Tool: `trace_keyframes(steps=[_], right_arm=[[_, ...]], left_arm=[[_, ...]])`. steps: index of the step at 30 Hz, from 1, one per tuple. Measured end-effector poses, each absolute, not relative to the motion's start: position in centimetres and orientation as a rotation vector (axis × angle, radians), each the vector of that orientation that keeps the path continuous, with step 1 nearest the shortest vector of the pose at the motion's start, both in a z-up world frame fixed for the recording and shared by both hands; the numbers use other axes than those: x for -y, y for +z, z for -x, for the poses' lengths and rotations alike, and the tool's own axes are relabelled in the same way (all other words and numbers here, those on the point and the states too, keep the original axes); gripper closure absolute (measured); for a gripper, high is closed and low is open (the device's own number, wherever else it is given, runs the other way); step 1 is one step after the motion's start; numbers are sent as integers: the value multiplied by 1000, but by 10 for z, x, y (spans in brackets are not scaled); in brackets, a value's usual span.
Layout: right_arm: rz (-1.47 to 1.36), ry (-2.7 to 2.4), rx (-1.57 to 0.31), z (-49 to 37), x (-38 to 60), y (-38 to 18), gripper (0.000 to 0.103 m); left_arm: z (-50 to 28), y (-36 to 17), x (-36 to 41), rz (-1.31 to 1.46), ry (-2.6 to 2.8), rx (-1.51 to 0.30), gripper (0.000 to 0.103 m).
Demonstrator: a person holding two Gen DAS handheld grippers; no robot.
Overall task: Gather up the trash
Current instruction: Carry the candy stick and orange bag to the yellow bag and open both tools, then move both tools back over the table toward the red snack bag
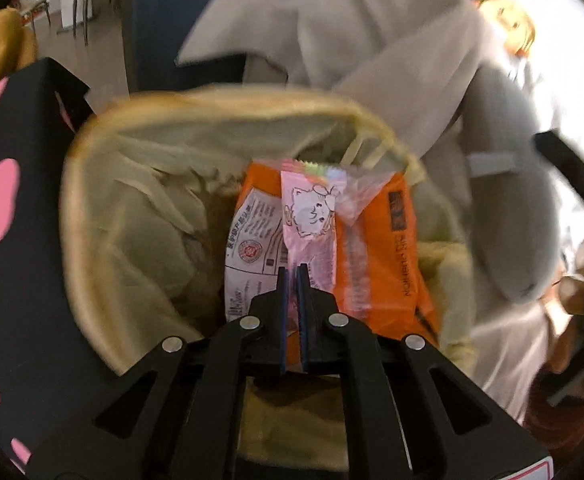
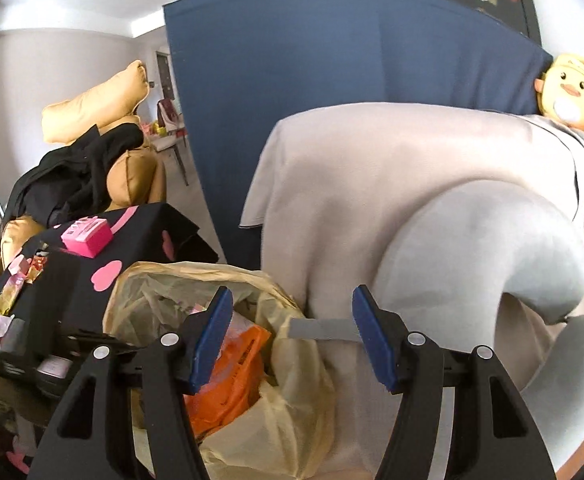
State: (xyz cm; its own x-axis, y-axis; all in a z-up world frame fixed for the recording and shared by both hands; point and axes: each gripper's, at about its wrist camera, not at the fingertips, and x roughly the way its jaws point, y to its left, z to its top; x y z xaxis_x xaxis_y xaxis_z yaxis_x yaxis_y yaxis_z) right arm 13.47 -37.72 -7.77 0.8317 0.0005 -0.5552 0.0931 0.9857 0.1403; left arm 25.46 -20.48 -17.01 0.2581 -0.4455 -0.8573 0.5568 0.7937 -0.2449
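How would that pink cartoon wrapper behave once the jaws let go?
The pink wrapper looks thin and crinkled, so probably floppy and very light. Pinched at one end by the left gripper over the lined bin, it would likely flutter down rather than drop straight.

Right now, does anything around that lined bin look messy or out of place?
Mostly tidy. The yellow plastic-lined bin already holds an orange snack packet, and the left gripper pinches a pink cartoon wrapper above it. Loose pink and gold wrappers lie scattered on the black table with pink patches.
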Motion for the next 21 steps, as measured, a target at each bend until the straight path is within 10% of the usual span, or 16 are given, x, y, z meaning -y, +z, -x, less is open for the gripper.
trace_keyframes(steps=[7,11,21], right_arm=[[-186,-65,-602,-131,388,-88,44],[-198,-62,-603,-131,387,-90,44],[-201,51,-566,-132,356,-75,37]], left_arm=[[-259,-183,216,-149,-660,-1122,94],[-258,-173,202,-70,-668,-1114,66],[-214,-107,107,-12,-626,-922,54]])
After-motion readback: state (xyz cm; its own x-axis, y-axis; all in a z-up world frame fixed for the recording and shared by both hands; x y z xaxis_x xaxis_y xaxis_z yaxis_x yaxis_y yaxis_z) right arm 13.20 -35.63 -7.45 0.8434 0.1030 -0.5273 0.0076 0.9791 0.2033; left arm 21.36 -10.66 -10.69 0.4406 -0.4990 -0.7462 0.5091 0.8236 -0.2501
